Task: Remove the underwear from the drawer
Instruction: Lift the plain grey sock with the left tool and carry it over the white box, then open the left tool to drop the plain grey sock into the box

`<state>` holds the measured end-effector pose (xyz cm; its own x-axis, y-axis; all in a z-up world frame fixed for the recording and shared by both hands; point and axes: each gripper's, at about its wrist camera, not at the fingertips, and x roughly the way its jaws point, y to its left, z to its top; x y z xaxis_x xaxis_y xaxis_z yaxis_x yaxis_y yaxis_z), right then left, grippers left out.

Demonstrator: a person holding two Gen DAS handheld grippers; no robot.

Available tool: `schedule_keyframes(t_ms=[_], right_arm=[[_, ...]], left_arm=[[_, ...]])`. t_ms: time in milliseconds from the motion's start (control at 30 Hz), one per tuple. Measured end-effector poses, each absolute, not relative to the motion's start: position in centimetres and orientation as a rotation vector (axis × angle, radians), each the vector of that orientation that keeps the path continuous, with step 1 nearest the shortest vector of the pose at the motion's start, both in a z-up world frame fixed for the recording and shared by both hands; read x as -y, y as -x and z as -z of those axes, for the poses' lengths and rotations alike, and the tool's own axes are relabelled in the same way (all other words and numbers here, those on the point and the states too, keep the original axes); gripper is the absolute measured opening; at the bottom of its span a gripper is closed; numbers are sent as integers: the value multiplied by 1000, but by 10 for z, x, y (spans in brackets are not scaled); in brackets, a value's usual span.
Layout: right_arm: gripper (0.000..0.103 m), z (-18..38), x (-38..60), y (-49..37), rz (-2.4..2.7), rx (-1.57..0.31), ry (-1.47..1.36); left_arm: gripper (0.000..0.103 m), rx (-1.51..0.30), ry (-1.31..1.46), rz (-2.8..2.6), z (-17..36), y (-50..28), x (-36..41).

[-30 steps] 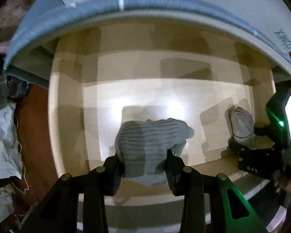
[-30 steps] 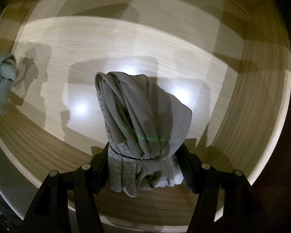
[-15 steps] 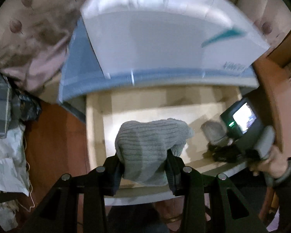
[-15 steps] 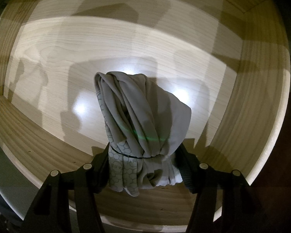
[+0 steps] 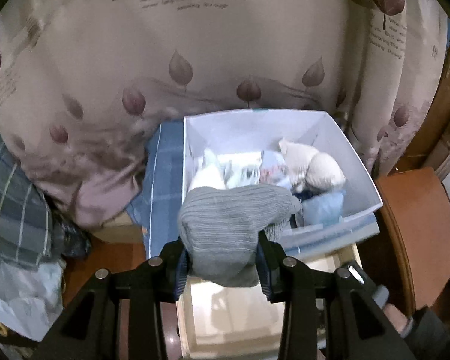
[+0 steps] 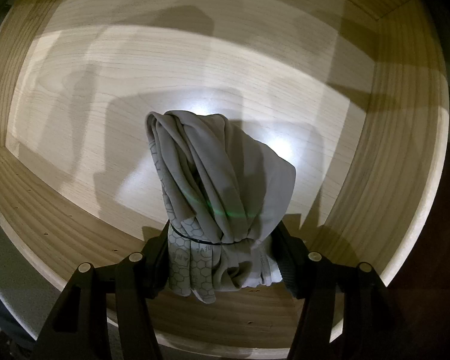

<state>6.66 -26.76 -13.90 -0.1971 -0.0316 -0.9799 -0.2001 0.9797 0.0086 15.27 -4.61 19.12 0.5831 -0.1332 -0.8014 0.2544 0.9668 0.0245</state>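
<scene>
My left gripper (image 5: 223,262) is shut on a grey ribbed piece of underwear (image 5: 231,225), held up in front of a white box (image 5: 357,165) that holds several rolled garments. Below it lies the pale wooden drawer (image 5: 234,324), partly hidden by my fingers. In the right wrist view my right gripper (image 6: 225,256) is shut on a rolled grey underwear bundle (image 6: 222,186) with a honeycomb print and a thin black band. That bundle hangs over the light wooden floor of the drawer (image 6: 135,84), pointing steeply down into it.
A leaf-printed curtain (image 5: 195,45) hangs behind the white box. Blue checked cloth (image 5: 162,180) lies under the box, piled clothes (image 5: 12,210) sit at the left. A red-brown wooden surface (image 5: 417,225) stands at the right. A hand and sleeve (image 5: 405,321) show at the lower right.
My left gripper has risen out of the drawer with the ribbed underwear and tilted up, bringing the white box and curtain into view. My right gripper stays over the drawer floor with its bundle.
</scene>
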Motion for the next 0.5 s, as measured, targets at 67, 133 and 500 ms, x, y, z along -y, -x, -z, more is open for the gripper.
schedule_keyframes(t_ms=[67,133,500], right_arm=[[57,139,268,-67,-154,-1766,172],[57,139,268,-66,-154,-1766,172],[57,139,268,-66,-155,-1765,173]], left_arm=[[38,-908,-154,227,-191,-162,54],[38,-923,-158,227,-185,-179,63],[38,-1030,-128,182,-123,-234,85]])
